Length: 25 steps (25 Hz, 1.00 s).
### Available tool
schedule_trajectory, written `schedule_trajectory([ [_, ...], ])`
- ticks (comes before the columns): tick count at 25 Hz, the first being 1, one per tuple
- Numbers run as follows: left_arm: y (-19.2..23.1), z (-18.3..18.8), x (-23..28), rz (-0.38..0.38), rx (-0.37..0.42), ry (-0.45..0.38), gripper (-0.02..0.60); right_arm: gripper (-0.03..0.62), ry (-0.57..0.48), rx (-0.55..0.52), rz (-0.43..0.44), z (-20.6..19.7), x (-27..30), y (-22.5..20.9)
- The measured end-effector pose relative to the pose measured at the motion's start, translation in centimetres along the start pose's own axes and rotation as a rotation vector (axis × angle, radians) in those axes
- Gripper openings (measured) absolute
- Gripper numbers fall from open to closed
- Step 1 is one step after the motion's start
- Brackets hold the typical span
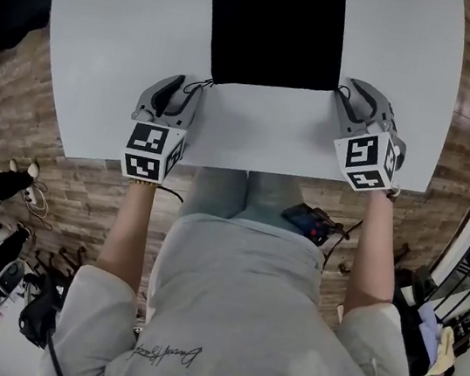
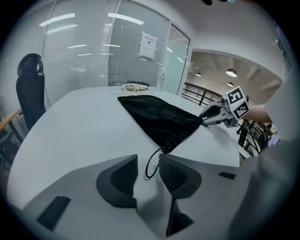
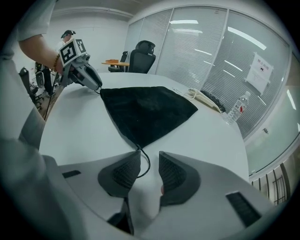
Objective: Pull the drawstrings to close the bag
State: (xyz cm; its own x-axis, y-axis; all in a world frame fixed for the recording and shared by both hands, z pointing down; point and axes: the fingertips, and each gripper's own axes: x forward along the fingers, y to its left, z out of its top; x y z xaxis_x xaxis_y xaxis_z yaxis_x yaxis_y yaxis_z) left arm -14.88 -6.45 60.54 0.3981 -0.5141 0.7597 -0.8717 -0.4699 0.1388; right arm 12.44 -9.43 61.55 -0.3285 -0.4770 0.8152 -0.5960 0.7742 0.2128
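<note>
Okay, left gripper (image 2: 148, 157) and right gripper (image 3: 150, 154) both gape around the bag's (image 1: 274, 25) drawstrings (image 2: 147, 165), so I should clamp squarely, then pull apart evenly.

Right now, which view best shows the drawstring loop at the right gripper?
Right gripper view: the drawstring loop lies between its parted jaws. Head view shows only a thin bit; left gripper view, too small to tell.

Your head view looks steeply down on the table (image 1: 103, 73). The left gripper view and right gripper view look low across it from opposite sides; all share the bag (image 1: 274, 25).
</note>
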Motion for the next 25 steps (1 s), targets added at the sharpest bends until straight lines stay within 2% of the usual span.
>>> schedule_trajectory([
  [4,-0.2,0.1,0.3,-0.016,0.004,0.005,0.146,0.080,-0.008,-0.050,0.087,0.1,0.0,0.8],
  [9,-0.3,0.3,0.9,-0.028,0.004,0.005,0.146,0.057,0.000,-0.063,0.165,0.1,0.1,1.3],
  [12,-0.5,0.5,1.0,-0.032,0.004,0.005,0.146,0.031,-0.001,-0.068,0.180,0.1,-0.1,1.6],
  [15,-0.5,0.6,1.1,-0.034,0.001,0.004,0.141,0.025,-0.010,-0.056,0.167,0.1,-0.1,1.7],
  [18,-0.3,0.4,1.1,-0.031,-0.003,0.003,0.108,0.023,-0.019,-0.031,0.136,0.1,0.1,1.7],
  [25,0.1,0.2,1.0,-0.017,-0.002,0.002,0.057,0.023,-0.027,0.034,-0.014,0.3,-0.1,0.6],
])
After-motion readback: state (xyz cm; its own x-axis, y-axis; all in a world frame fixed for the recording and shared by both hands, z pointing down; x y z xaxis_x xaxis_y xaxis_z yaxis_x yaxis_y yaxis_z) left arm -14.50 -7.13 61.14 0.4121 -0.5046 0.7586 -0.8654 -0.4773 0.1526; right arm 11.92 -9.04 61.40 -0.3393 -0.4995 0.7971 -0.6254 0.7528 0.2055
